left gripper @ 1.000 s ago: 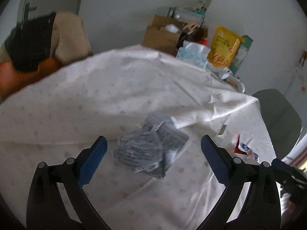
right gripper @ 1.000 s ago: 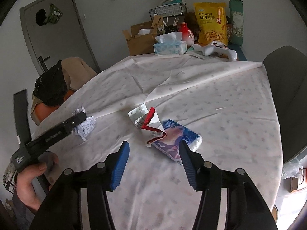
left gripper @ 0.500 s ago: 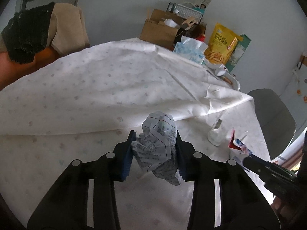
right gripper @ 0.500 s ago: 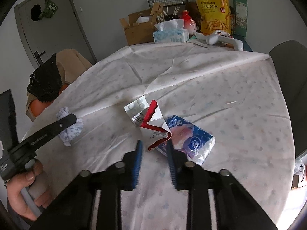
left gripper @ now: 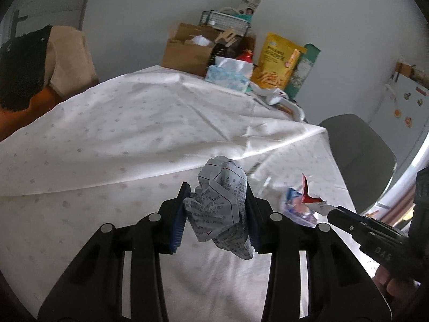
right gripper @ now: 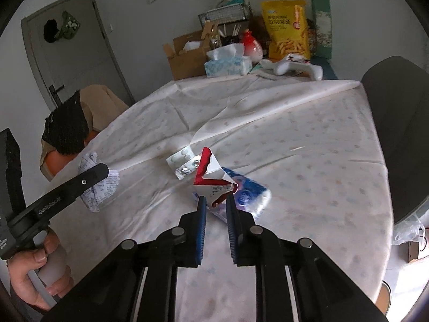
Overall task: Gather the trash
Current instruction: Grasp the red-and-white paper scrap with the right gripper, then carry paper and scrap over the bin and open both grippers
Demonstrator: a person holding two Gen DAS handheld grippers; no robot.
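Counter (right gripper: 308, 161): round, under a pale dotted cloth with creases; it fills both views.
Far clutter: at twelve o'clock on the counter, against the wall; a cardboard box (right gripper: 185, 53), a tissue box (right gripper: 228, 63) and a yellow snack bag (right gripper: 288, 26) stand together.
Left gripper (left gripper: 215, 213): jaws clamped on a crumpled printed paper (left gripper: 222, 209); the wad is clear of the cloth, long axis running from twelve to six o'clock in the left wrist view, loose tail hanging below the pads; a hand (right gripper: 40, 273) grips the handle at eight o'clock in the right wrist view.
Right gripper (right gripper: 215, 209): jaws closing, nearly together; the lower end of a torn red-and-white carton (right gripper: 211, 179) sits between the tips; whether the pads press it I cannot tell.
Carton: long axis toward eleven o'clock in the right wrist view, ripped mouth pointing away from the gripper; it overlaps a blue tissue pack (right gripper: 249, 196).
Blister pack (right gripper: 183, 162): just beside the carton, at ten o'clock from it, flat on the cloth.
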